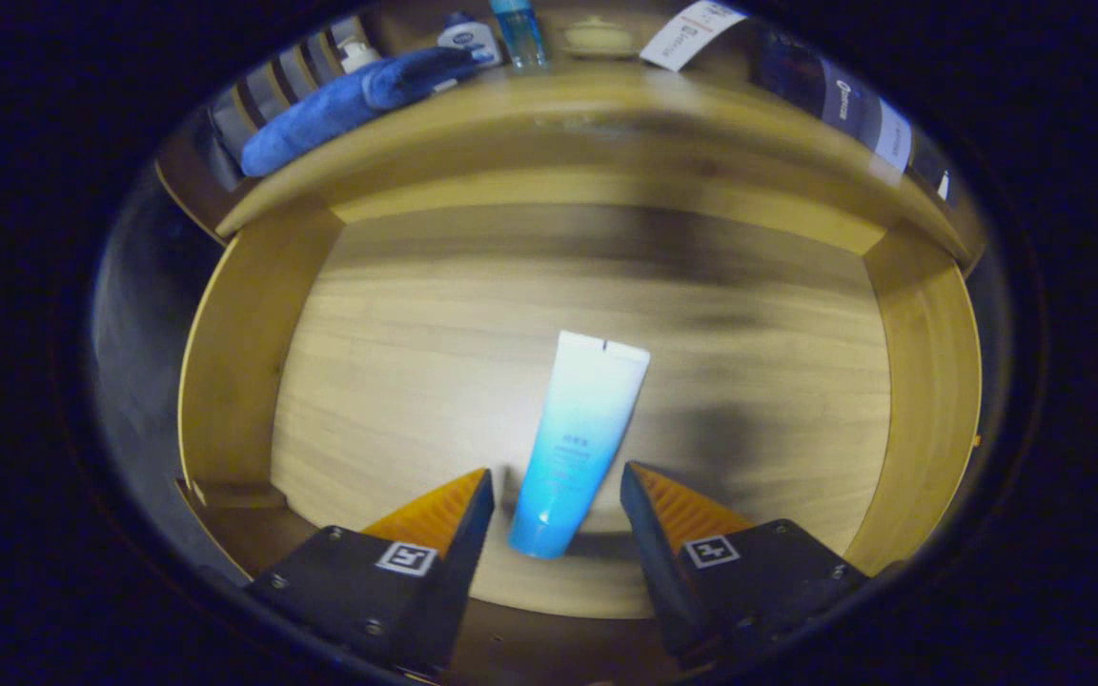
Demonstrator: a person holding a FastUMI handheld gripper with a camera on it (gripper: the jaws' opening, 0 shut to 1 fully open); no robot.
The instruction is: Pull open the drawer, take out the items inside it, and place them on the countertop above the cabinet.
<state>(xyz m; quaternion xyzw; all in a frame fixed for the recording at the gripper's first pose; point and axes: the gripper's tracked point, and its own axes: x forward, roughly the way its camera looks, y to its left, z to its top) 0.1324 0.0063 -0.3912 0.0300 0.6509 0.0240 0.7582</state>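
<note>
The wooden drawer (pixel 244 362) stands pulled open below the table (pixel 549 114), and its floor is bare except for one tube (pixel 579 438). On the table lie a rolled blue towel (pixel 349 105), some small bottles (pixel 497 33) and a white paper (pixel 692 33). The blue and white tube lies on the drawer floor, its cap end between the fingers of the tool (pixel 557 500). The tool is spread wide; neither finger touches the tube.

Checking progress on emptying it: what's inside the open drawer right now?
One blue-and-white tube lies on the drawer floor, its cap end between the open gripper fingers. The gripper hides the near corners.
</note>
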